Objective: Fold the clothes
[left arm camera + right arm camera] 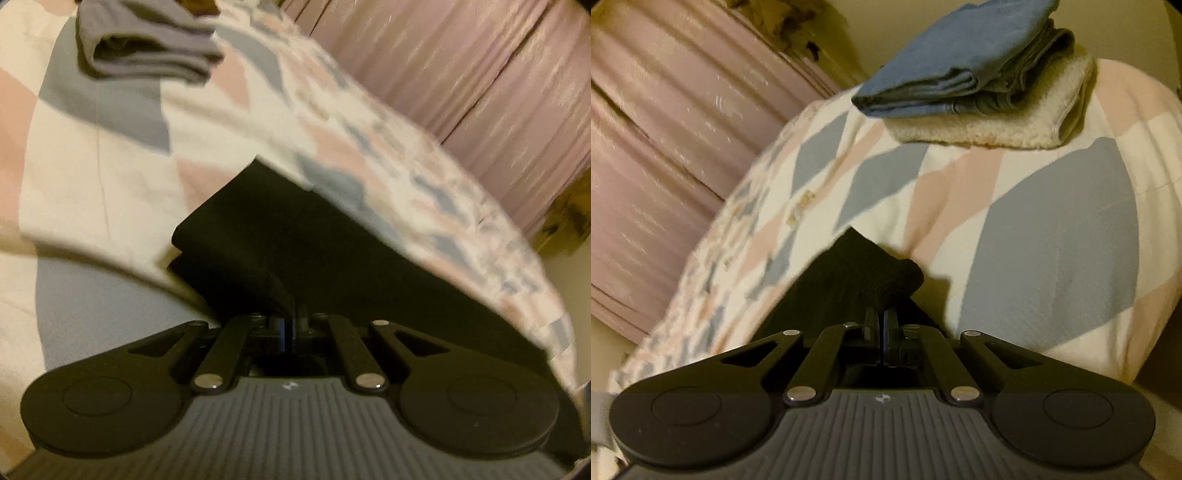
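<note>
Black garment [295,236] pinched at its near edge by the left gripper [291,314], jaws closed tight on the cloth; another bunched part [864,273] of the same dark fabric clamped likewise by the right gripper [882,317]. Spread flat beyond the fingers across a quilt [110,166] patterned in pink, grey-blue and cream diamonds. Farther out, a folded grey garment [147,44] on the quilt in the left view; a folded blue garment [960,59] stacked on a cream fleece [997,125] in the right view. Pink curtain [665,129] hanging past the bed's edge.
</note>
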{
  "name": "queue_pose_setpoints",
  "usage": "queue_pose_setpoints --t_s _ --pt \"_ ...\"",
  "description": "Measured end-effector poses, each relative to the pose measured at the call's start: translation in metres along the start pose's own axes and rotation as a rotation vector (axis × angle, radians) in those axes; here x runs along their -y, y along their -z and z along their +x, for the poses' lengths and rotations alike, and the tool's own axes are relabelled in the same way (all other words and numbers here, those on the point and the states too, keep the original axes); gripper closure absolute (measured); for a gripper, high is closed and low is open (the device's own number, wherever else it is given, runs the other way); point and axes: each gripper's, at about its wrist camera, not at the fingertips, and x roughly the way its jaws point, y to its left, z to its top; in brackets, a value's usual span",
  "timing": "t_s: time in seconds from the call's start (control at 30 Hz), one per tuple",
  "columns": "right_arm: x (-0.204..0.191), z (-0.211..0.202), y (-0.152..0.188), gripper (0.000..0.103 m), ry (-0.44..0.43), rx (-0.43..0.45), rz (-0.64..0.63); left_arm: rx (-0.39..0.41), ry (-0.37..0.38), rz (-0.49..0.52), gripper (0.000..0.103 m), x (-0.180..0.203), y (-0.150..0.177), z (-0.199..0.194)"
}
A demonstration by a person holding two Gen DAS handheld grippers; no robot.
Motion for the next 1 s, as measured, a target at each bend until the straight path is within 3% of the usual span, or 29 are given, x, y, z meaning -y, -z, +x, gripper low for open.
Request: queue_pose_setpoints --t_s 0.17,0.3,0.4,0.5,0.53,0.57,0.6,0.73,0.83,0.93,1.0 --pt "0.013 0.0 0.003 0.103 -0.008 0.01 0.047 0.021 0.005 -0.005 0.101 0.001 -0.003 -0.008" --pt "0.006 -0.004 0.004 0.103 -0.007 0.037 0.013 0.044 -0.004 0.069 0.101 0.013 -0.011 -0.015" --pt "0.011 -0.006 0.018 0.103 0.014 0.038 0.001 -0.01 -0.069 0.13 0.097 0.011 0.002 0.001" --pt "0.017 0.0 0.028 0.103 0.047 0.003 -0.055 0.009 -0.108 0.224 0.095 0.017 0.016 0.001" --pt "0.018 -0.001 0.027 0.096 0.042 -0.003 -0.06 0.011 -0.123 0.251 0.094 0.022 0.017 -0.001" --pt "0.018 -0.006 0.024 0.079 0.032 -0.006 -0.057 0.005 -0.129 0.289 0.093 0.026 0.017 -0.006" --pt "0.019 -0.01 0.022 0.071 0.022 -0.009 -0.054 -0.001 -0.134 0.327 0.093 0.029 0.018 -0.011" --pt "0.023 -0.029 0.015 0.065 -0.01 0.01 -0.044 -0.014 -0.182 0.433 0.073 0.036 0.021 -0.035" --pt "0.042 -0.021 0.01 0.05 -0.102 -0.01 0.097 0.009 -0.168 0.457 0.073 0.044 0.028 -0.056" --pt "0.049 -0.004 0.008 0.021 -0.154 -0.022 0.191 0.046 -0.12 0.448 0.073 0.058 0.035 -0.074" --pt "0.047 0.009 0.007 0.017 -0.134 -0.032 0.227 0.062 -0.088 0.442 0.073 0.071 0.035 -0.077"
